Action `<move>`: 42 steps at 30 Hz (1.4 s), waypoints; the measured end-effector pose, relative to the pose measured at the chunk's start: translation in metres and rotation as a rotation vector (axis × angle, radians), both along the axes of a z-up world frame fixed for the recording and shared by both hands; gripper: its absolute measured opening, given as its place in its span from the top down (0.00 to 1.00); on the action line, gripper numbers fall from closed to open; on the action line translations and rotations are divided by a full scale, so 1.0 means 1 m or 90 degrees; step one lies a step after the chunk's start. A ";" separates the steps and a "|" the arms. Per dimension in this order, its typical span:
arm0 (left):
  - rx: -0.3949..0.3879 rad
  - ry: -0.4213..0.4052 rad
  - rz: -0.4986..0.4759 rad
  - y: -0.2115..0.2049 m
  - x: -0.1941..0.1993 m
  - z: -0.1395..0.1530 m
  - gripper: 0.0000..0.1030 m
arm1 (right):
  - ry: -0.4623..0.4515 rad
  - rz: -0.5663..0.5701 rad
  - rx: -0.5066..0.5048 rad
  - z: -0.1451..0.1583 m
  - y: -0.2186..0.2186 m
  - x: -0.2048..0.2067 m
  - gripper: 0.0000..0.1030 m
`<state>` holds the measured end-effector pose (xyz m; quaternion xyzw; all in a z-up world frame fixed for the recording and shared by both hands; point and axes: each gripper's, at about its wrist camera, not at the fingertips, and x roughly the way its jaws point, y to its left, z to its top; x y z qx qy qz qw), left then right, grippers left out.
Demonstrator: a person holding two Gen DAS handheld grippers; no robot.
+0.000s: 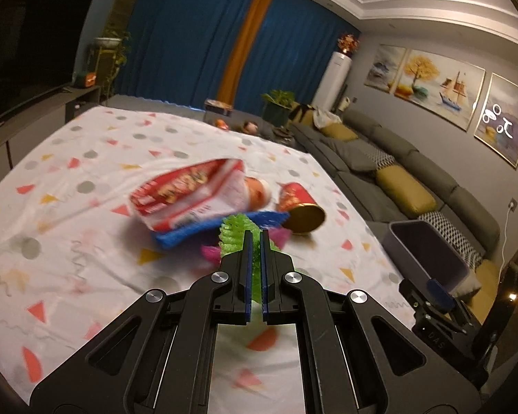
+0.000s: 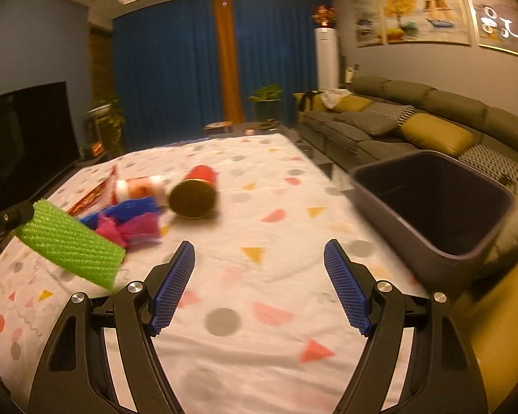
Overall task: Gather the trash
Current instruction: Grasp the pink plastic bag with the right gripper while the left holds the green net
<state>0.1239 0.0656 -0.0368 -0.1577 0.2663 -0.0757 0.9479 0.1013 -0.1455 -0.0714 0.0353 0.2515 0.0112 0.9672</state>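
Left wrist view showed your left gripper [image 1: 255, 238] with its fingers [image 1: 247, 262] clamped on a green mesh piece [image 1: 236, 233], which stuck out past the tips and was carried clear of the bench [image 1: 86, 158]. From the right wrist view the same green piece [image 2: 72, 245] hung in the air at the left, above the patterned cloth. I judged this grip to be a carry toward the dark bin [image 2: 442, 203], which stood at the bench's right edge beside the sofa [image 2: 397, 117], placed there so that litter could be dropped in from either hand.

Your right gripper [image 2: 259, 276] had its fingers [image 2: 176, 286] spread wide with nothing between them, pointing down over bare cloth near the bin. I judged it free for the next pick.

Uncollected litter lay grouped mid-bench: a red snack bag [image 1: 186, 193], a blue wrapper [image 1: 221, 229], a pink scrap [image 2: 134, 229], a small bottle [image 2: 141, 186] and a red cup [image 1: 300, 210] lying on its side with its open mouth toward you. The cup, being round, could roll if nudged. The task was, in my judgement, at an early stage
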 end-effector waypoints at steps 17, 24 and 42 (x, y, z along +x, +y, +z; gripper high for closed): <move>-0.027 0.025 0.064 0.060 -0.007 -0.019 0.97 | 0.014 0.061 -0.011 0.001 0.044 0.016 0.26; -0.024 -0.019 0.078 0.073 -0.022 0.005 0.97 | 0.036 0.151 -0.010 -0.005 0.093 0.041 0.28; -0.026 -0.016 0.094 0.094 -0.022 0.002 0.97 | 0.146 0.247 0.020 -0.032 0.155 0.106 0.78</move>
